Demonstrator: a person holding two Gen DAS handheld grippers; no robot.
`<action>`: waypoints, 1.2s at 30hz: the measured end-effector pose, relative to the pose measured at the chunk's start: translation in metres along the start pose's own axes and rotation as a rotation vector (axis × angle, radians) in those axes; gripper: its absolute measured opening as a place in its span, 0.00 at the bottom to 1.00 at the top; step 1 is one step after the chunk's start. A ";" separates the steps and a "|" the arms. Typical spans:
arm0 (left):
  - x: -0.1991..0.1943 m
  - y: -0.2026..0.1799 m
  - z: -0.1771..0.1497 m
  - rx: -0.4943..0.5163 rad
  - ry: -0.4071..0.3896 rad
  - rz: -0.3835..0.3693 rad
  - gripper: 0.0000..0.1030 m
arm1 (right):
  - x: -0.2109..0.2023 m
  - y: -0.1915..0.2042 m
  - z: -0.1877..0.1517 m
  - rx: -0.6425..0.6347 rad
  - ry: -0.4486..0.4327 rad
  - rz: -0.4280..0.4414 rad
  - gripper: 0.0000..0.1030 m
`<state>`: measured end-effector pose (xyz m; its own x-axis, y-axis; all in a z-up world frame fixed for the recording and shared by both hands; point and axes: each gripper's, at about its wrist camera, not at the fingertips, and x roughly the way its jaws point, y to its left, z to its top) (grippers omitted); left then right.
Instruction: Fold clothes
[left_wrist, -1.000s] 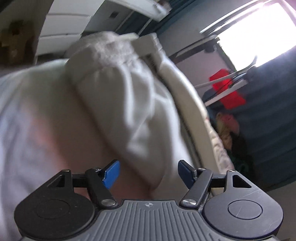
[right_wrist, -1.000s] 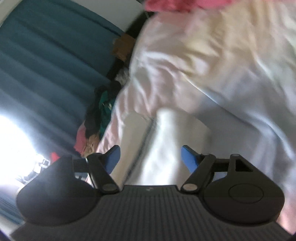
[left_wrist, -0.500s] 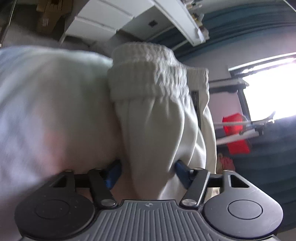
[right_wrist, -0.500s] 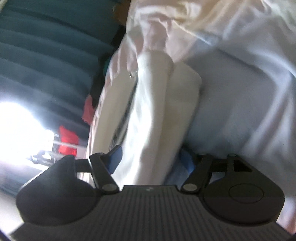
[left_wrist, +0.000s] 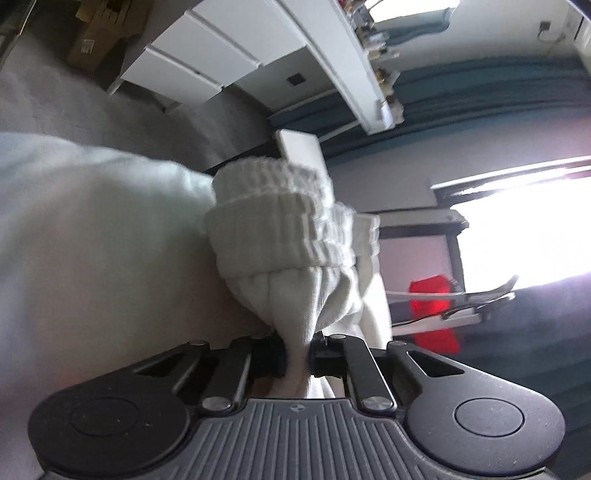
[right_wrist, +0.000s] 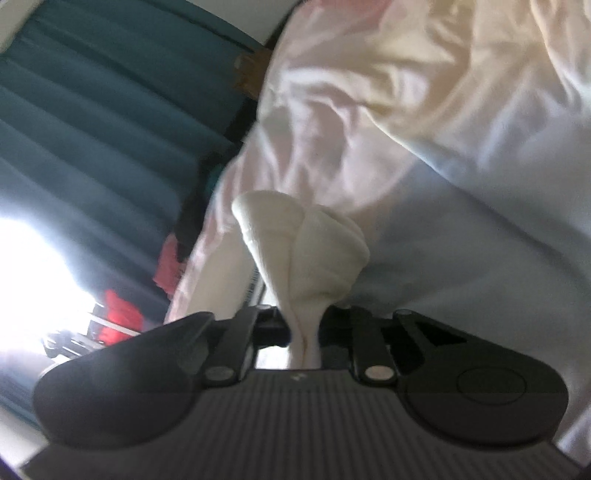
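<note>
A bedroom shows around both cameras: a bed covered with a pale sheet (right_wrist: 461, 155), teal curtains (right_wrist: 92, 129) and a bright window (left_wrist: 524, 229). In the left wrist view a white chest of drawers (left_wrist: 207, 62) stands far ahead and to the left of the gripper, with a cardboard box (left_wrist: 92, 40) on the floor beyond it, and a red object (left_wrist: 432, 306) sits to the right below the window.

The left gripper (left_wrist: 297, 356) is pressed together on a fold of the white garment (left_wrist: 280, 266), pinching the cloth between its two black fingers. Just ahead of the gripper the fabric bunches upward, and its ribbed elastic band (left_wrist: 266, 236) lies doubled over above the pinch. The pale bedding spreads to the left of the gripper, touching the garment.

In the right wrist view, which is somewhat blurred, the right gripper (right_wrist: 304, 330) is likewise closed on the same white garment (right_wrist: 303, 251), the cloth squeezed into a narrow neck between the fingers and swelling into a rounded bundle directly ahead. The rumpled sheet fills the space ahead and to the right of this gripper. To its left lie the curtains, some dark and red clothing (right_wrist: 122, 314) near the window glare, and a brown box (right_wrist: 251, 74) far ahead by the bed's edge.
</note>
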<state>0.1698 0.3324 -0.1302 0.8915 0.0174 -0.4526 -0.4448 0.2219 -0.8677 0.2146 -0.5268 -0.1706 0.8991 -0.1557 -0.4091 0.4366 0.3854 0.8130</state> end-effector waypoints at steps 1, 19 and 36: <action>-0.009 -0.004 -0.001 -0.003 -0.012 -0.021 0.10 | -0.008 0.003 0.000 -0.001 -0.005 0.010 0.13; -0.153 0.014 0.012 0.079 -0.078 0.085 0.12 | -0.140 -0.043 0.005 0.198 0.081 -0.016 0.12; -0.200 -0.035 -0.028 0.424 -0.156 0.340 0.56 | -0.130 -0.065 -0.008 0.247 0.205 0.042 0.70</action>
<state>0.0043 0.2938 -0.0153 0.7205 0.2927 -0.6287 -0.6646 0.5502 -0.5055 0.0693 -0.5243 -0.1736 0.9023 0.0518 -0.4279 0.4165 0.1511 0.8965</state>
